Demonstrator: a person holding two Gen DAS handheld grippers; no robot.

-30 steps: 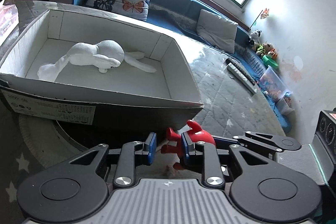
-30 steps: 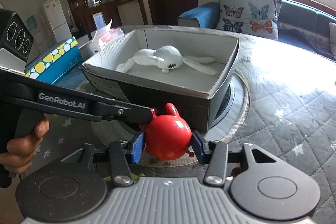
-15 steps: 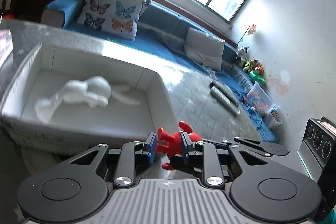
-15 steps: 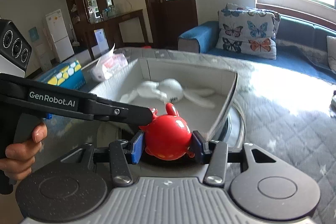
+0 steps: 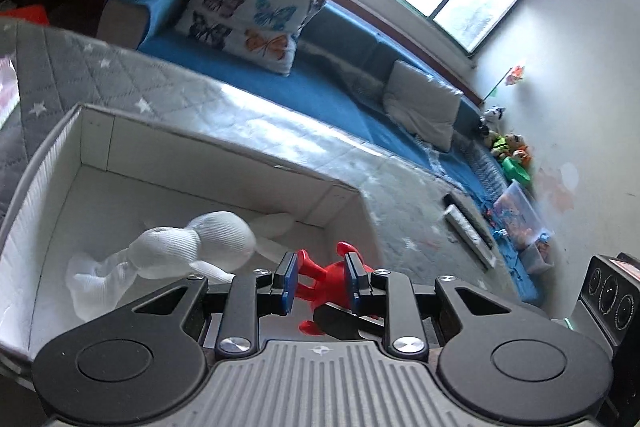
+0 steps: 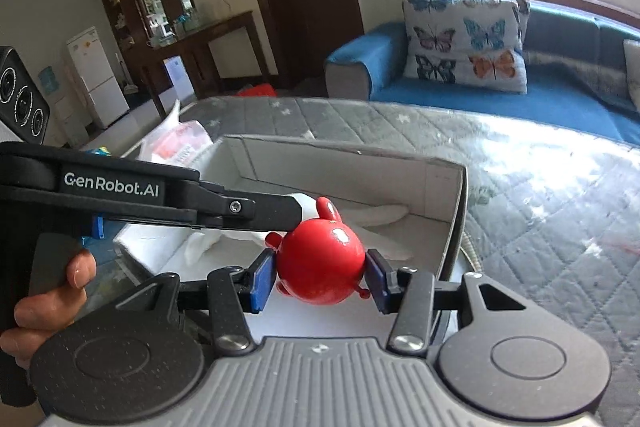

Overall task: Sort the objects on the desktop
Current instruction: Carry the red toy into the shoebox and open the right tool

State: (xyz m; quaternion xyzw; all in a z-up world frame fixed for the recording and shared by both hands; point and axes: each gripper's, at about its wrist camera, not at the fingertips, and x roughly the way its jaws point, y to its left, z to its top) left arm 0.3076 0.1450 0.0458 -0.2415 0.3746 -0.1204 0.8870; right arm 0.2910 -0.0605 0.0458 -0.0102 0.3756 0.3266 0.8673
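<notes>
A red round toy figure (image 6: 321, 266) with small ears and limbs is clamped between both grippers. My right gripper (image 6: 320, 281) is shut on its round body. My left gripper (image 5: 321, 285) is shut on its legs (image 5: 320, 277); in the right wrist view it (image 6: 294, 217) reaches in from the left. The toy hangs over the near right corner of an open white-lined cardboard box (image 5: 52, 143), also in the right wrist view (image 6: 460, 203). A white soft rabbit toy (image 5: 192, 247) lies inside the box.
The box stands on a grey quilted table cover (image 6: 540, 179). A tissue pack (image 6: 176, 147) lies behind the box on the left. Two remote controls (image 5: 466, 227) lie on the cover to the right. A blue sofa with cushions (image 6: 464, 43) stands behind.
Both grippers have lifted the red toy from table level beside the box's outer wall to above the box rim. The box interior now lies beneath the toy.
</notes>
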